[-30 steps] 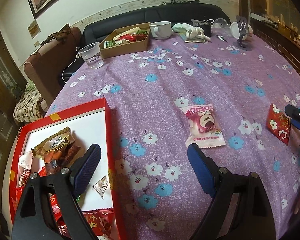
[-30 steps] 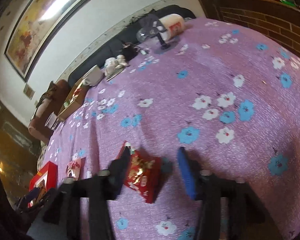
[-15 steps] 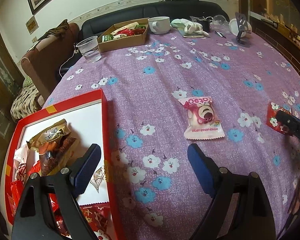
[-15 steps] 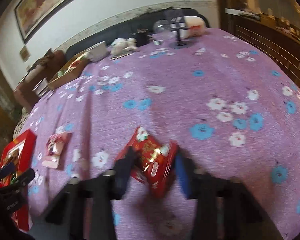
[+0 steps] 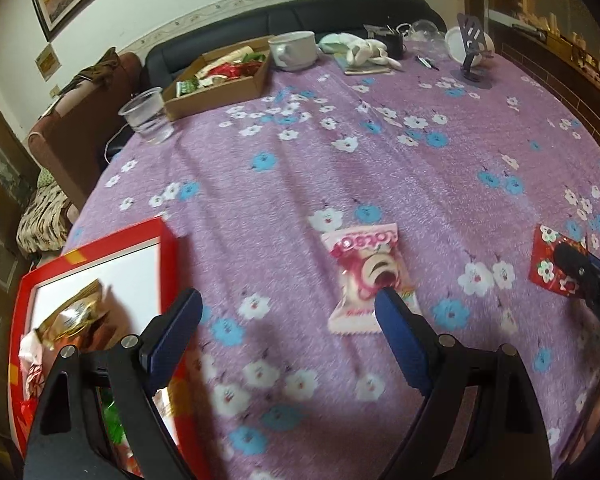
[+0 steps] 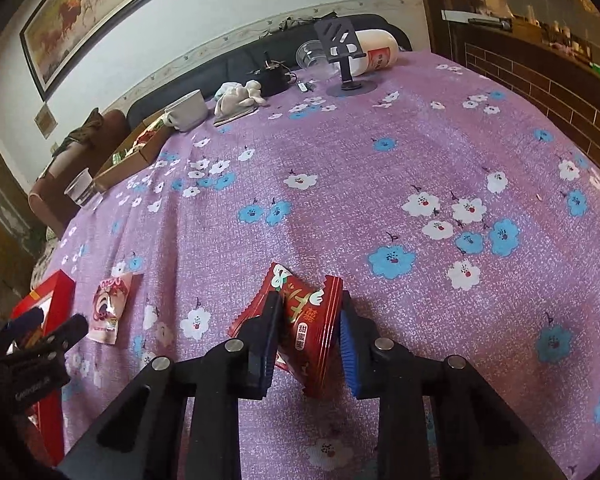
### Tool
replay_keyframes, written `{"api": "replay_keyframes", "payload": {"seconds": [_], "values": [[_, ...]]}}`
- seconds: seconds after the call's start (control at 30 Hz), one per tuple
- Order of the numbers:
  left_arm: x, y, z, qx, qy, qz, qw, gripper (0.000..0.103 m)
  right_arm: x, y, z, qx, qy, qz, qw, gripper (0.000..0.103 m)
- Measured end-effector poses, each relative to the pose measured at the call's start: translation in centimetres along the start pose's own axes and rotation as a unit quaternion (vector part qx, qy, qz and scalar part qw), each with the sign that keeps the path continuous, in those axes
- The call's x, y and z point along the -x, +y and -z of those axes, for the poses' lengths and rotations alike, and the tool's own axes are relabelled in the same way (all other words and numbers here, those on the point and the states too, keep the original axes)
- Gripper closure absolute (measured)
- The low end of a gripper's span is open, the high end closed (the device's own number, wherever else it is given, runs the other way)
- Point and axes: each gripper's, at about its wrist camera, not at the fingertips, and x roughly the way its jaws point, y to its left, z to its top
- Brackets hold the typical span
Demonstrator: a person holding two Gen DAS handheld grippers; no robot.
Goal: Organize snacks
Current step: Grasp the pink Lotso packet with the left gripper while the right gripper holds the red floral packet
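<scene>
The right gripper jaws are closing, pads pinching the buckled red snack packet (left gripper gapes empty).

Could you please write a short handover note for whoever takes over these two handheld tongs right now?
Right tongs: closing on the crinkled red foil snack packet, which sits between the pads on the purple floral tablecloth.
Left tongs: open, empty, above the cloth by the pink bear-print snack packet.
Red-rimmed white-lined box: already holds several snacks.
Left to do: box the red packet, then the pink one.
</scene>
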Motion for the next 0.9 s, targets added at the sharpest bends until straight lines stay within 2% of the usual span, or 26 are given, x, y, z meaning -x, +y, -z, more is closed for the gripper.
{"api": "replay_keyframes", "payload": {"seconds": [0.2, 0.33, 0.43, 0.57, 0.63, 0.7, 0.73, 0.77, 0.9], "values": [[-1.8, -0.9, -0.6, 0.011, 0.026, 0.014, 0.9995, 0.014, -0.1, 0.0, 0.0, 0.002, 0.000, 0.001, 1.000, 0.074], [-1.8, -2.0, -0.9, 0.004, 0.028, 0.038, 0.9989, 0.014, -0.1, 0.2, 0.1, 0.007, 0.001, 0.004, 1.000, 0.071], [-2.1, -2.4, -1.2, 0.000, 0.030, 0.039, 0.9988, 0.014, -0.1, 0.3, 0.1, 0.009, 0.001, 0.005, 1.000, 0.070], [-3.4, -1.8, -1.4, 0.021, 0.041, 0.047, 0.9979, 0.014, -0.1, 0.3, 0.1, 0.010, 0.001, 0.005, 1.000, 0.070], [-3.8, -1.2, -1.2, 0.041, 0.034, 0.068, 0.9963, 0.016, -0.1, 0.3, 0.1, 0.010, 0.001, 0.006, 1.000, 0.070], [-3.7, -0.8, -1.1, 0.053, 0.025, 0.080, 0.9951, 0.031, -0.1, 0.4, 0.1, 0.012, 0.001, 0.007, 1.000, 0.072], [-3.6, -0.8, -1.2, 0.048, 0.021, 0.081, 0.9954, 0.049, -0.1, 0.4, 0.1, 0.012, 0.001, 0.007, 1.000, 0.072], [-3.5, -0.9, -1.3, 0.043, 0.018, 0.086, 0.9952, 0.059, -0.1, 0.5, 0.1, 0.012, 0.000, 0.007, 1.000, 0.073], [-3.3, -0.8, -1.1, 0.032, 0.014, 0.093, 0.9950, 0.063, 0.0, 0.6, 0.2, 0.014, 0.002, -0.008, 1.000, 0.075]]}}
